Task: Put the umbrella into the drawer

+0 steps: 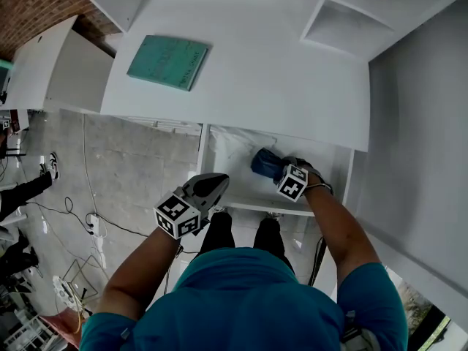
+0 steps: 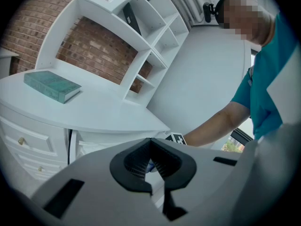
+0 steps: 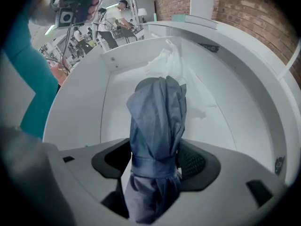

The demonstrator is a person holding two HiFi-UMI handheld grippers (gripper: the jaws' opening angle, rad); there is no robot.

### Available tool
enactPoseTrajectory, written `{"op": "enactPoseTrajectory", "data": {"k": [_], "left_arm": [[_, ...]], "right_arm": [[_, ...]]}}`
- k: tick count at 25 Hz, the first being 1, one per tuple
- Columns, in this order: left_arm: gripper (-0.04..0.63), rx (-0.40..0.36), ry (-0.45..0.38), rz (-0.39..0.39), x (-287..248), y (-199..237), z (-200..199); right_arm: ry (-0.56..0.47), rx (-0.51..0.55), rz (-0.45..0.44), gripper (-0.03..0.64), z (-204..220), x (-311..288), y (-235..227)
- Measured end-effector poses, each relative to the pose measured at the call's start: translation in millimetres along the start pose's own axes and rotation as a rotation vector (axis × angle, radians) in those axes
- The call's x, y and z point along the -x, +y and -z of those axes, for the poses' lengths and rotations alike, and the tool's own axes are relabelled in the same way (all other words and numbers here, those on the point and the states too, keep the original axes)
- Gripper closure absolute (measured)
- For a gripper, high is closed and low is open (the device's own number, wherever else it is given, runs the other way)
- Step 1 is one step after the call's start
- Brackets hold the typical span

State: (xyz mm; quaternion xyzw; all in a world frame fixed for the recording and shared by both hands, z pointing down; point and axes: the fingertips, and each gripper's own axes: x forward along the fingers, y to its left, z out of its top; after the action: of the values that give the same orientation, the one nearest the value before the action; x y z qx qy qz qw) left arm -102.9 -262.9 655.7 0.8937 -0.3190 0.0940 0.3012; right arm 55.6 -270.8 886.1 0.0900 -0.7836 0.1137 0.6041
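Observation:
The folded grey-blue umbrella [image 3: 157, 121] lies inside the open white drawer [image 3: 80, 107], its strap end between the jaws of my right gripper [image 3: 155, 161]. Those jaws stand wide, and a dark gap shows beside the cloth on the left. In the head view the umbrella [image 1: 265, 163] lies in the drawer [image 1: 263, 205] just under the desk's edge, with my right gripper [image 1: 278, 170] pointing steeply down onto it. My left gripper [image 1: 213, 183] hovers at the drawer's left front corner, away from the umbrella. Its tips [image 2: 150, 142] meet with nothing between them.
A teal book [image 1: 168, 61] lies on the white desk top [image 1: 278, 79]. White shelves [image 1: 365, 13] stand at the back right. A crumpled white sheet [image 3: 167, 62] lies at the drawer's far end. Small closed drawers [image 2: 23, 142] sit left of the kneehole. Cables [image 1: 80, 218] trail on the floor.

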Motion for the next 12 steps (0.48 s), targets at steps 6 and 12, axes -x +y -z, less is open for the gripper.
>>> {"op": "enactPoseTrajectory", "data": {"k": [6, 12], "left_arm": [[0.586, -0.026, -0.009, 0.011, 0, -10, -14], [0.586, -0.062, -0.013, 0.018, -1, -20, -30]], "right_arm": [[-0.033, -0.008, 0.020, 0.337, -8, 33, -4], [-0.075, -0.014, 0.029, 0.337, -14, 75, -7]]}}
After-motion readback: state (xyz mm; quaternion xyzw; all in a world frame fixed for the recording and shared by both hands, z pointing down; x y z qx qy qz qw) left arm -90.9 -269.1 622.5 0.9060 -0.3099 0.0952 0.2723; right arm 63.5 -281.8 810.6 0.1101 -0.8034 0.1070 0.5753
